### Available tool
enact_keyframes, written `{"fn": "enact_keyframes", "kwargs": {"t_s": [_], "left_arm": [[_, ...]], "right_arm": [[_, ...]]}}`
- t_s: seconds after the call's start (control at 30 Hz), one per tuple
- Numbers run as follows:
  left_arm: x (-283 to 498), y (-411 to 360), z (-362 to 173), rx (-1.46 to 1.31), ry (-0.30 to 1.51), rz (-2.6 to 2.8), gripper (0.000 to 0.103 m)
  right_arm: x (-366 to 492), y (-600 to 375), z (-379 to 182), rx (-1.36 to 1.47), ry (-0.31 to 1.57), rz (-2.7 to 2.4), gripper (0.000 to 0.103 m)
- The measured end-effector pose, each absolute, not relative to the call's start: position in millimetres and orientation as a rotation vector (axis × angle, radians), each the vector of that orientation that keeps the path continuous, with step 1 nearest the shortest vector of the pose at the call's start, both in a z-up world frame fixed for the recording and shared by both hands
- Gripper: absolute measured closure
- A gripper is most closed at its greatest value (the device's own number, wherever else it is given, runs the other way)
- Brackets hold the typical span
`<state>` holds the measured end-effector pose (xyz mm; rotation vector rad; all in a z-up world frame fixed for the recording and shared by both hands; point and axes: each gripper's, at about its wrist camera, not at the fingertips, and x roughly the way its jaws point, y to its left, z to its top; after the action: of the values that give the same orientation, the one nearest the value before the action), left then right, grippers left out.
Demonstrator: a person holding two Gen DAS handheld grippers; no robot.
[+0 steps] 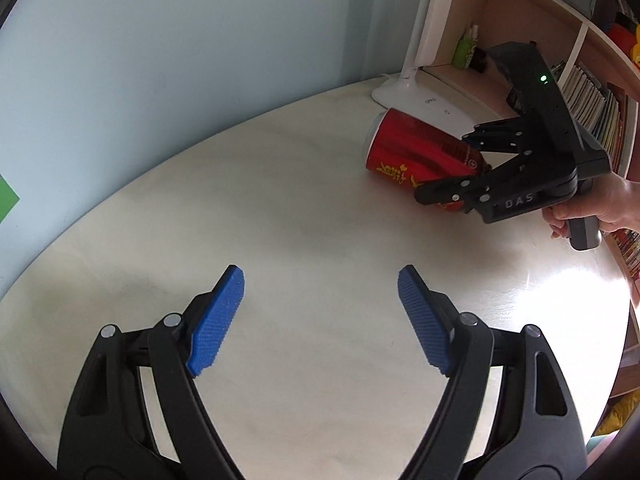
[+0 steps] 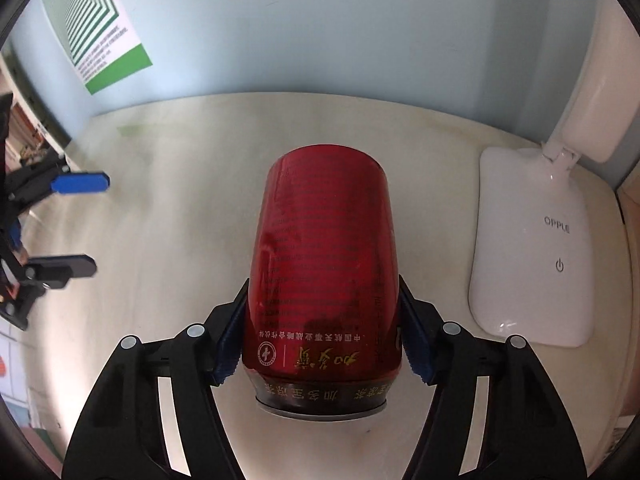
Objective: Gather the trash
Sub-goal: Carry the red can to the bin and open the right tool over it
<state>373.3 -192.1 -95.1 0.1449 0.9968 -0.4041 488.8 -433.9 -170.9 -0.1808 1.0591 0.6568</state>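
A red drink can [image 2: 324, 264] with gold Chinese lettering lies lengthwise between my right gripper's fingers. My right gripper [image 2: 322, 336] is shut on the can, its blue pads pressing both sides near the can's bottom rim. The left wrist view shows the same can [image 1: 412, 148] held just above the pale table [image 1: 300, 208], with the right gripper [image 1: 452, 168] around it. My left gripper [image 1: 320, 308] is open and empty, hovering over the table's front part; its fingertips [image 2: 80, 184] show at the left edge of the right wrist view.
A white desk lamp [image 2: 532, 248] stands on the table right of the can, also visible in the left wrist view [image 1: 416, 96]. A shelf with books [image 1: 592, 112] lies behind it. A light blue wall with a green poster [image 2: 96, 28] bounds the table's far side.
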Motion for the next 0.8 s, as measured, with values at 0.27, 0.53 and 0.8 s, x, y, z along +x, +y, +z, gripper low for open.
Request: {"fn": "enact_keyframes", "kwargs": {"t_s": [0.27,0.53,0.8], "left_arm": [[358,-186,-79,0.130,0.984,-0.397,0.026],[317,-207,-52,0.194,0.936,-0.543,0.026],[260,-258,-36,0.332,0.887,-0.756,0.026]], "right_arm": [[452,-451,-136,-0.142,1.032,0.659,0.037],[368,-472,-90,-0.158,1.009,0.641,0.037],[254,-507,-62,-0.081,0.978,0.486,0.037]]}}
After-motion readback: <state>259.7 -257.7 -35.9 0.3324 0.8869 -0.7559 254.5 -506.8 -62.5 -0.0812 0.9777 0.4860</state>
